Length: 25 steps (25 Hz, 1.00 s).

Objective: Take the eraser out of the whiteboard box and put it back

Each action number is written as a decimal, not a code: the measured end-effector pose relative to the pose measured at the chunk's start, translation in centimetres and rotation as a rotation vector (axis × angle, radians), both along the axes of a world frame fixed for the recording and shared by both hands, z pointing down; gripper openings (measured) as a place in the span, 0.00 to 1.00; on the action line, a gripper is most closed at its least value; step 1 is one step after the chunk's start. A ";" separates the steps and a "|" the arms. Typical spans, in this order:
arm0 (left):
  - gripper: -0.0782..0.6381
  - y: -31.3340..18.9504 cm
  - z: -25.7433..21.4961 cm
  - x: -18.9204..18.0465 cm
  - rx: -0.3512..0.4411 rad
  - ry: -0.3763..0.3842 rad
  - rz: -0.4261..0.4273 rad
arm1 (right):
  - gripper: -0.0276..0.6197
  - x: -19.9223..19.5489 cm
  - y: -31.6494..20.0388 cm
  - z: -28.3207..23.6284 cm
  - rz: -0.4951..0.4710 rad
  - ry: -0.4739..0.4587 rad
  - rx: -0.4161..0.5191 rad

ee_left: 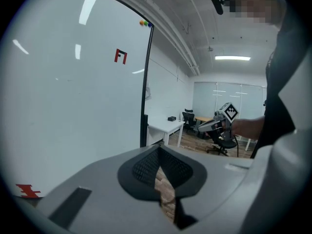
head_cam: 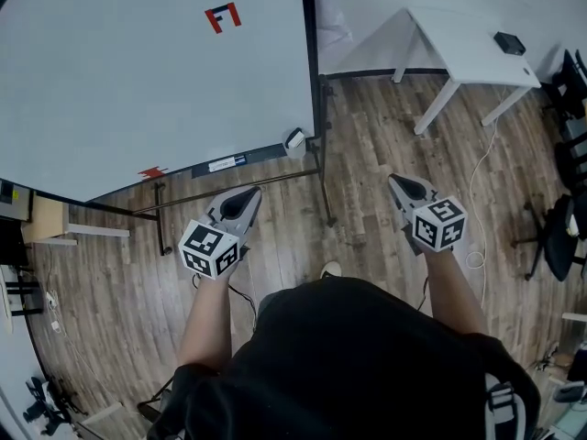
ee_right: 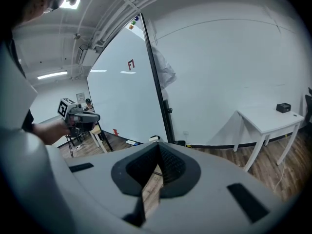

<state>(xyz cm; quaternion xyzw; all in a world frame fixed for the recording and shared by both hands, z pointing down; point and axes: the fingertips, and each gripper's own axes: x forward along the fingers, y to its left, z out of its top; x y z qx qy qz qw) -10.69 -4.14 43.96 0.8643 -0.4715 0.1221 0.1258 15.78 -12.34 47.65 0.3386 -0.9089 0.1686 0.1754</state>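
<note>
The whiteboard box (head_cam: 294, 141) is sitting at the lower right corner of the whiteboard (head_cam: 138, 71); the eraser itself is too small to make out. The left claw (head_cam: 249, 194) and right claw (head_cam: 397, 182) are hovering over the wooden floor (head_cam: 367, 154), each pinched closed and gripping nothing, well apart from the box, which is lying ahead between them.

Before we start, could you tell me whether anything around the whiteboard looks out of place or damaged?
Nothing stands out: the whiteboard stands upright, and the box sits at the right end of its tray.
</note>
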 end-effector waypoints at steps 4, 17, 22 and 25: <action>0.13 -0.2 0.0 0.3 -0.002 -0.001 -0.006 | 0.04 -0.2 -0.4 -0.3 -0.026 0.004 0.004; 0.13 -1.2 -0.4 0.9 0.015 0.026 -0.011 | 0.04 0.8 -0.6 -0.3 -0.019 0.028 0.010; 0.13 -1.3 -0.2 0.5 0.012 0.029 -0.009 | 0.04 -0.2 -0.8 -0.5 -0.030 0.020 0.017; 0.13 -1.7 0.1 0.1 0.007 0.033 -0.008 | 0.04 -0.8 -1.1 -0.5 -0.033 0.022 0.020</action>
